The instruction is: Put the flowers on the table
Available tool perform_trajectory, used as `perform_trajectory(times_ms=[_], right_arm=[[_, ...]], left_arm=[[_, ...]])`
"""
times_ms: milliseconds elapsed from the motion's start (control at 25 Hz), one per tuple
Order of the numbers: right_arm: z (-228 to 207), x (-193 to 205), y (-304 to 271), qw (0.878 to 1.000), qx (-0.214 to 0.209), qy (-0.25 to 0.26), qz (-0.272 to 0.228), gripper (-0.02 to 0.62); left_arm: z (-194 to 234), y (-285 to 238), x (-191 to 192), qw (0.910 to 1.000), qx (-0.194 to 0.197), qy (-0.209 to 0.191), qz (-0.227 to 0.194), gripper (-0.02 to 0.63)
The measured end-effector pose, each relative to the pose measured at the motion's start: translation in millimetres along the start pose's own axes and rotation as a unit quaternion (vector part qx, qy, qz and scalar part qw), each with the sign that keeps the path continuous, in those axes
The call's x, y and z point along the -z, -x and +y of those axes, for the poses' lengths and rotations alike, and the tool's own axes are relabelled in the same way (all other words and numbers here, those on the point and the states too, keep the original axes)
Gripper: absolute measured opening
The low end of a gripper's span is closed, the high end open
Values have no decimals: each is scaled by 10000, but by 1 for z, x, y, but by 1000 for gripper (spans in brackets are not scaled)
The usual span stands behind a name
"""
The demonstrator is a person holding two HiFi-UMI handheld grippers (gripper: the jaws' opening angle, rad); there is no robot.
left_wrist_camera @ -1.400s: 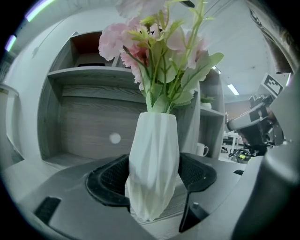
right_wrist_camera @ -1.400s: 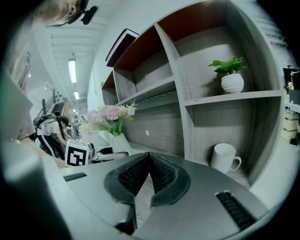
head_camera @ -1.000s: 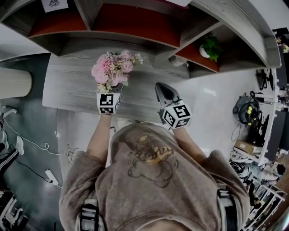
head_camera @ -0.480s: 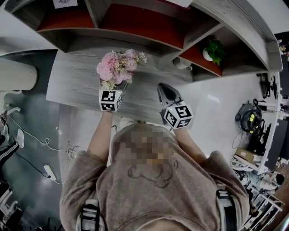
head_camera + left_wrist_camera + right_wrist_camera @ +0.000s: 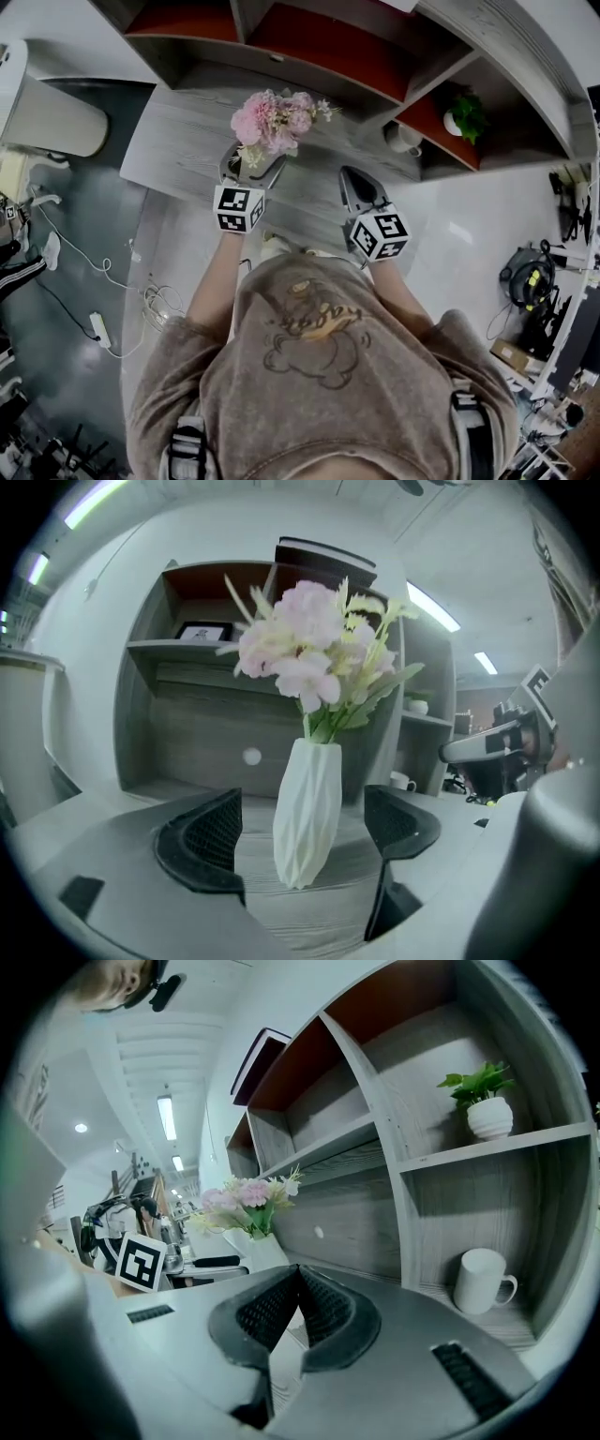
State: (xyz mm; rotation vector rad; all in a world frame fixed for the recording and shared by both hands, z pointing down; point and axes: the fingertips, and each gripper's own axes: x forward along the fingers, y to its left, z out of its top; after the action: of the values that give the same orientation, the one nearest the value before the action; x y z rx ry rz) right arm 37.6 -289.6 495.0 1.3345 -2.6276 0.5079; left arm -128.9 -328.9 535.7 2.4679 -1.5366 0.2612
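Note:
Pink flowers [image 5: 277,120] stand in a white ribbed vase [image 5: 307,813] upright on the grey wooden table [image 5: 178,150]. My left gripper [image 5: 253,169] is open around the vase, with a gap between each pad and the vase's sides in the left gripper view. That view shows the blooms [image 5: 314,649] high above the jaws. My right gripper [image 5: 358,186] is shut and empty, hovering over the table's near edge to the right of the vase. In the right gripper view the flowers [image 5: 246,1194] show to the left, beyond the closed tips [image 5: 300,1274].
A grey shelf unit with red backs rises behind the table. A white mug [image 5: 483,1281] sits in its lower right bay, and a small potted plant [image 5: 487,1101] on the shelf above. Left of the table are a white rounded object [image 5: 47,112] and floor cables [image 5: 94,281].
The left gripper's jaws have spread apart off the vase, which now stands free on the table. The right gripper stays shut in about the same place.

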Motion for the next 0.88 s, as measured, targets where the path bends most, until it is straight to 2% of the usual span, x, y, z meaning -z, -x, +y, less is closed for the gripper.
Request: perform_trajectory(times_ms=[480,880], right_arm=[[30,-2,5,9981,-571,134,-170,-5],[43,-4,18,9961,-816,269,-191,-5]], left_arm=[[-12,75,-26,9984,-308,467,-132,397],[-35,122,-43,9966,-542,549,-281,394]])
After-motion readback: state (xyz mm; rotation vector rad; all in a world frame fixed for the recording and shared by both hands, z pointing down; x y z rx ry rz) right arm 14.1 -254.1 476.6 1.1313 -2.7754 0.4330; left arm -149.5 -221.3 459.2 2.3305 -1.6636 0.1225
